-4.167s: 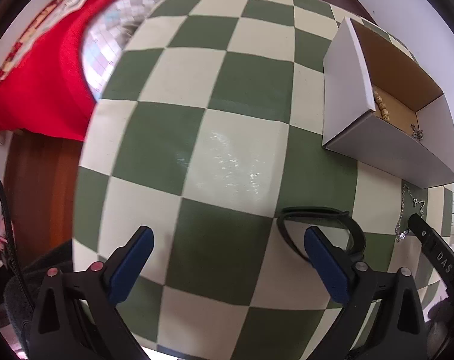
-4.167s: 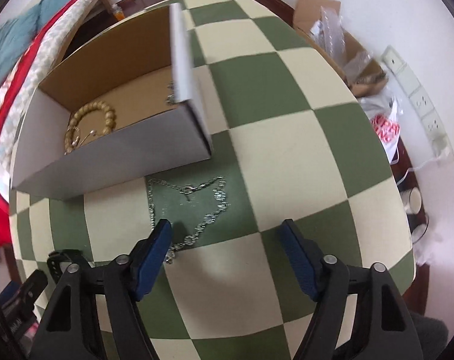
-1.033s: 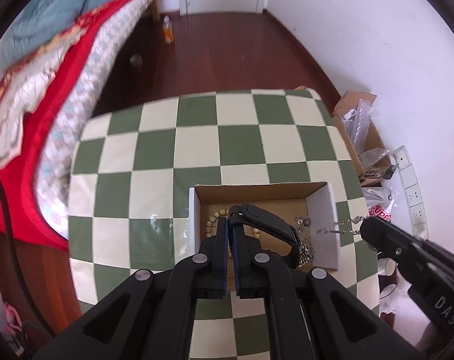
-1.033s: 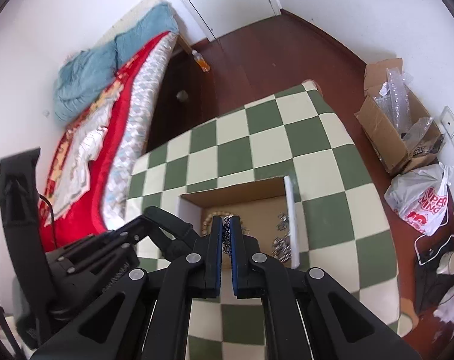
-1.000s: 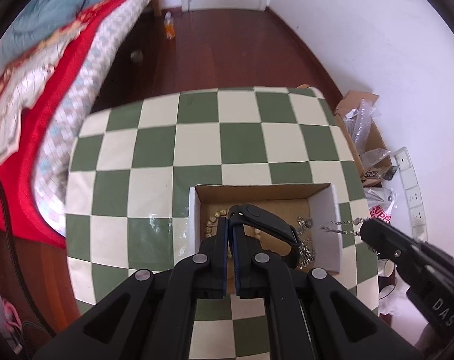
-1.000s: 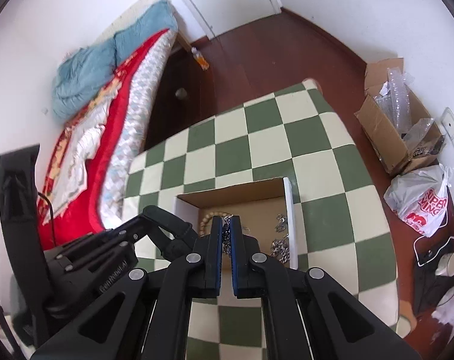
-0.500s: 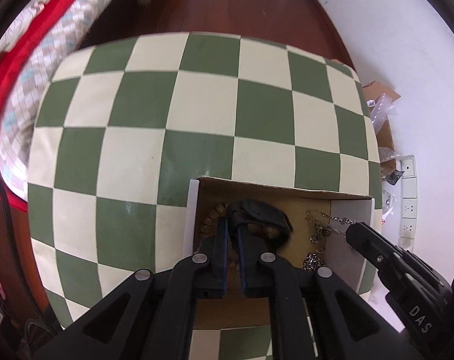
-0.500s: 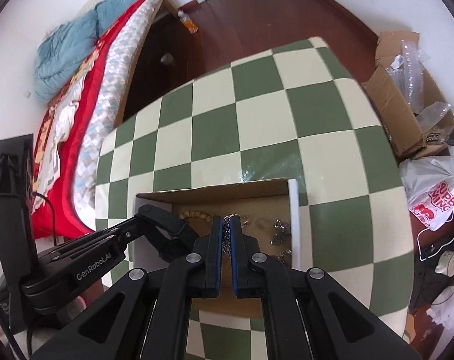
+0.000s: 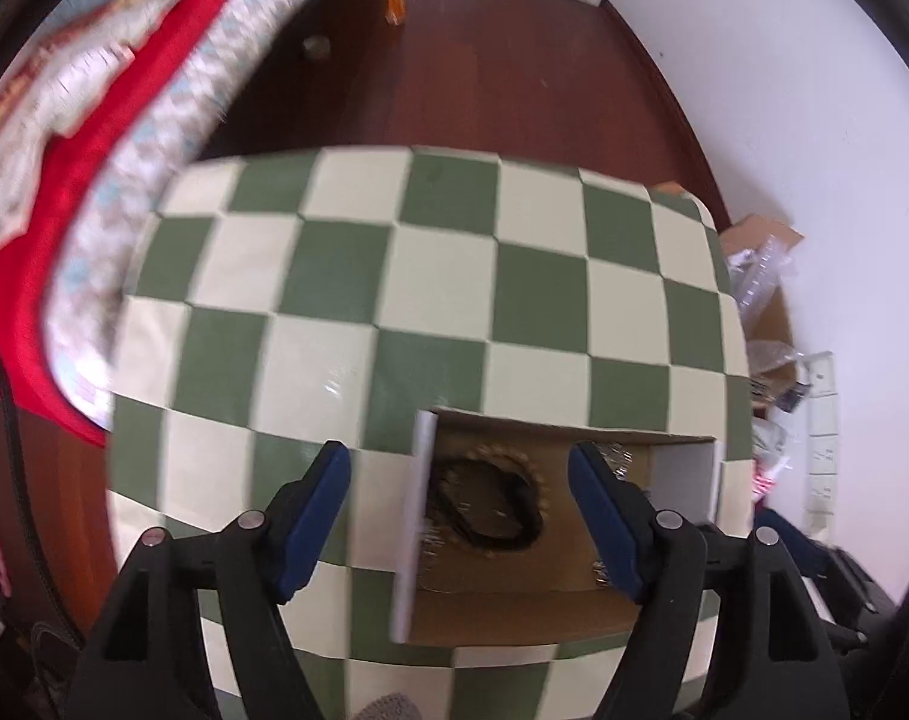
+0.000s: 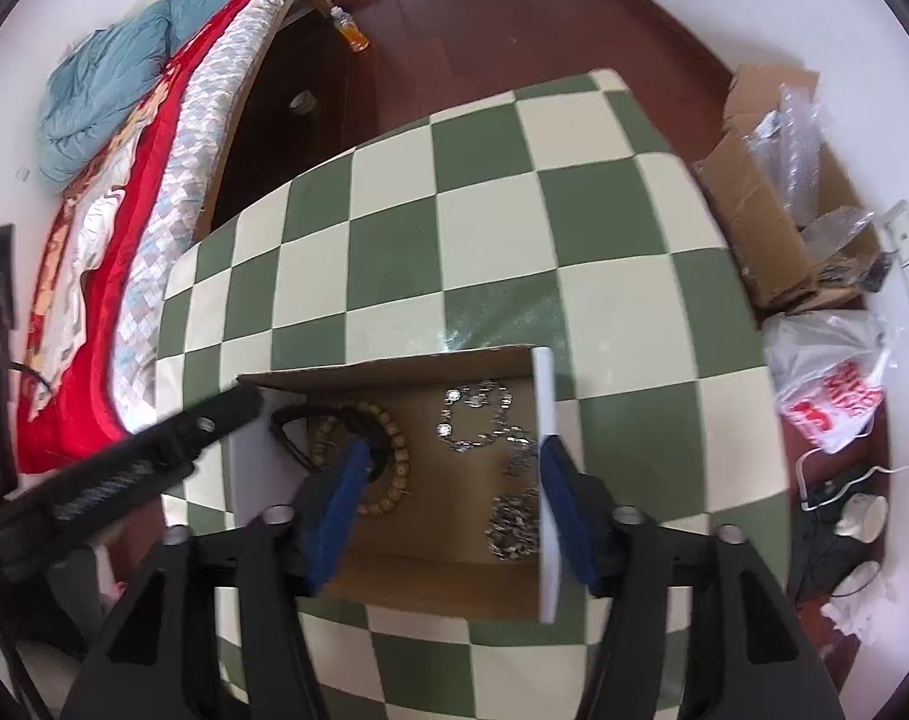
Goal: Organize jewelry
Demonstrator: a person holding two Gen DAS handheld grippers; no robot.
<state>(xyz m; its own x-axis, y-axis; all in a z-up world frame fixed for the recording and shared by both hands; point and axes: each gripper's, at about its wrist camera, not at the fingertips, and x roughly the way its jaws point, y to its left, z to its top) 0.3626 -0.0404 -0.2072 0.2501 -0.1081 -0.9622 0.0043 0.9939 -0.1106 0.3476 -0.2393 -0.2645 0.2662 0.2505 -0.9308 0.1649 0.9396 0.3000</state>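
Observation:
An open cardboard box (image 9: pixel 514 594) (image 10: pixel 394 375) stands on the green and cream checkered table (image 9: pixel 394 276) (image 10: pixel 484 228). Inside lie a black band (image 9: pixel 484 531) (image 10: pixel 289 420), a wooden bead bracelet (image 10: pixel 394 438) (image 9: pixel 508 453) and silver chains (image 10: pixel 481 420), with another chain heap (image 10: pixel 514 522). My left gripper (image 9: pixel 463 516) is open and empty above the box's left wall. My right gripper (image 10: pixel 448 498) is open and empty above the box. The left gripper also shows in the right wrist view (image 10: pixel 154 450).
A bed with a red blanket (image 10: pixel 94 228) stands left of the table. A cardboard carton (image 10: pixel 766 192) and a white plastic bag (image 10: pixel 832 384) lie on the wooden floor at the right. An orange bottle (image 10: pixel 349 30) stands on the floor beyond.
Both grippers have opened. The black band has dropped from the left gripper and the silver chain from the right one; both now lie in the box.

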